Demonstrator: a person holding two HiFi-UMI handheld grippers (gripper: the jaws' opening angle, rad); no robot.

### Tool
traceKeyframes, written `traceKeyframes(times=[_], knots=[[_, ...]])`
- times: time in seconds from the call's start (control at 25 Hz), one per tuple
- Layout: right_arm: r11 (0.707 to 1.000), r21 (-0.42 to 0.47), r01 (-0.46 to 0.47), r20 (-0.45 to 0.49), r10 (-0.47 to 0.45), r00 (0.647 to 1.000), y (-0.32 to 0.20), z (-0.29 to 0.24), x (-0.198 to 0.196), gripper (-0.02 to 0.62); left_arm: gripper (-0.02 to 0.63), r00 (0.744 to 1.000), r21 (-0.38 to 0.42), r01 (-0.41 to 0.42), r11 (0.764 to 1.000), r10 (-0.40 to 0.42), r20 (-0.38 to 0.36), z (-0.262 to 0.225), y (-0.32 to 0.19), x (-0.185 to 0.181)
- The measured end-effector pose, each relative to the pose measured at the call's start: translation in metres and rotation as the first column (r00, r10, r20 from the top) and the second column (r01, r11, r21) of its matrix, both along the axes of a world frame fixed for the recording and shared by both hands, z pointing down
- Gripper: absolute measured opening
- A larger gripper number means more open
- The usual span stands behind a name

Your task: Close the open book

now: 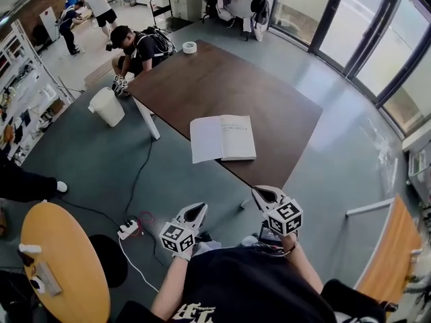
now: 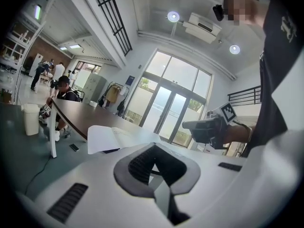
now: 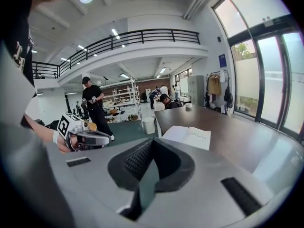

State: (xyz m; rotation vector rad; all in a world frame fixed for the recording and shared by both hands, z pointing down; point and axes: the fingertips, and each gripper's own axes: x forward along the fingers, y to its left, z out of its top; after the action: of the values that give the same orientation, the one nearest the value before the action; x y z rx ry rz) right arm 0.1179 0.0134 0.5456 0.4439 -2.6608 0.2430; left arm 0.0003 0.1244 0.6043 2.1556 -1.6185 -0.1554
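A large lab-like workshop hall: stocked shelving racks (image 1: 17,106) at nine o'clock, glass doors (image 1: 350,25) at two, mezzanine railing (image 3: 142,34) overhead.

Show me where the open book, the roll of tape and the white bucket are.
open book (image 1: 237,137): head view, on its right page.
roll of tape (image 1: 184,48): head view, on its rim.
white bucket (image 1: 112,113): head view, on its side.
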Motion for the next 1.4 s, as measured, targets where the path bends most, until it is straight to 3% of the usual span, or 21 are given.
traceKeyframes(times=[0.24,0.4,0.76,1.2,1.4], knots=[[0.998,-0.008,-0.059,0.026,0.059,0.998,-0.014,-0.01,0.043,-0.011,0.002,0.999,-0.06,0.0,0.998,-0.003,-0.049,0.023,-0.031,0.019],[0.995,-0.017,-0.101,0.036,0.102,0.994,-0.021,-0.012,0.068,-0.011,0.003,0.999,-0.079,-0.012,0.997,0.009,-0.038,0.032,-0.053,0.022],[0.983,-0.044,-0.179,0.03,0.18,0.983,-0.02,-0.01,0.098,-0.011,0.003,0.998,-0.201,0.016,0.979,-0.028,-0.056,0.095,-0.097,-0.008],[0.959,-0.038,-0.279,0.053,0.281,0.958,-0.034,-0.015,0.108,-0.012,0.002,0.997,-0.195,-0.062,0.979,0.053,-0.052,0.088,-0.116,-0.008],[0.951,-0.04,-0.308,0.06,0.31,0.949,-0.036,-0.017,0.13,-0.012,0.002,0.996,-0.195,-0.084,0.977,0.076,-0.044,0.083,-0.114,0.009]])
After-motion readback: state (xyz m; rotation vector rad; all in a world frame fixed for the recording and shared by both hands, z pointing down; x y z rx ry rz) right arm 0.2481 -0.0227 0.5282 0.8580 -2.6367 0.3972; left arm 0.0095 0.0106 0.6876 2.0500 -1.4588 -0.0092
